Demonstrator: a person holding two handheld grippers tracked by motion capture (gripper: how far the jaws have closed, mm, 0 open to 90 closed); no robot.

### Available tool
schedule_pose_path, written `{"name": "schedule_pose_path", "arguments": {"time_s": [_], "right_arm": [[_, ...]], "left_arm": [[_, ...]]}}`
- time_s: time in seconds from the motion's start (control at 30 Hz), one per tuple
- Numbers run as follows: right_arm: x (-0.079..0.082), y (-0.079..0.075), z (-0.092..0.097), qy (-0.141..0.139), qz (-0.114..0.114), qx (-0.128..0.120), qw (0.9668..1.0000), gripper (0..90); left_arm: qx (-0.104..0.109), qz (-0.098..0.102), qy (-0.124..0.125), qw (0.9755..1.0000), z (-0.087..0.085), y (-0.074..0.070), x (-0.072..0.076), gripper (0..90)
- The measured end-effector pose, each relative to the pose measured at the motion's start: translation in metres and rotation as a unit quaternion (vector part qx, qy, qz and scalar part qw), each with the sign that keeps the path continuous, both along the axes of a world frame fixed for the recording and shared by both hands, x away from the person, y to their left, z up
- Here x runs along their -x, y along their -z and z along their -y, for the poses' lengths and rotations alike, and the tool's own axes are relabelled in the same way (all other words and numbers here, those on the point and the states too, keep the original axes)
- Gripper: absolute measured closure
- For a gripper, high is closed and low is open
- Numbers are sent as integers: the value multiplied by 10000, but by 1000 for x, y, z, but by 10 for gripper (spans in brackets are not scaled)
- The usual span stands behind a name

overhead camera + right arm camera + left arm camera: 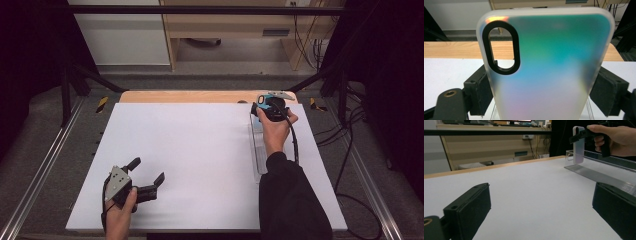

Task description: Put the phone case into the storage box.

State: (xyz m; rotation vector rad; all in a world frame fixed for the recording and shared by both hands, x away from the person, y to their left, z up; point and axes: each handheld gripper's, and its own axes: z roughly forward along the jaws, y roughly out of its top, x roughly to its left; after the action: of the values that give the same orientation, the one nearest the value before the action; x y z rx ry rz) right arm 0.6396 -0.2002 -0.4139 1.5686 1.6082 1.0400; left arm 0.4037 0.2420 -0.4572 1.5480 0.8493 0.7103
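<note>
A frosted, iridescent phone case [549,70] with a black-rimmed oval camera cutout stands upright between the jaws of my right gripper [544,92], which is shut on its two long sides. In the left gripper view the phone case [578,145] hangs over the far end of a clear acrylic rack [599,170], held by the right gripper [581,135]. From above, the right gripper [265,109] is at the far right of the white board, over the rack [257,150]. My left gripper [147,171] rests near the front left, open, with nothing between its jaws [541,215].
The white board [190,150] covers a wooden table whose far edge [190,96] shows behind it. Black frame posts and cables stand on the floor to the right. A wooden cabinet [225,25] lies beyond the table.
</note>
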Motion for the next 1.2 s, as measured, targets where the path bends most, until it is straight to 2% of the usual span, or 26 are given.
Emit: {"name": "schedule_pose_path", "arguments": {"time_s": [1.2], "right_arm": [[-6,12,-7,33,-94,150,9998,168]], "left_arm": [[0,12,4,10000,0,0,1,14]]}}
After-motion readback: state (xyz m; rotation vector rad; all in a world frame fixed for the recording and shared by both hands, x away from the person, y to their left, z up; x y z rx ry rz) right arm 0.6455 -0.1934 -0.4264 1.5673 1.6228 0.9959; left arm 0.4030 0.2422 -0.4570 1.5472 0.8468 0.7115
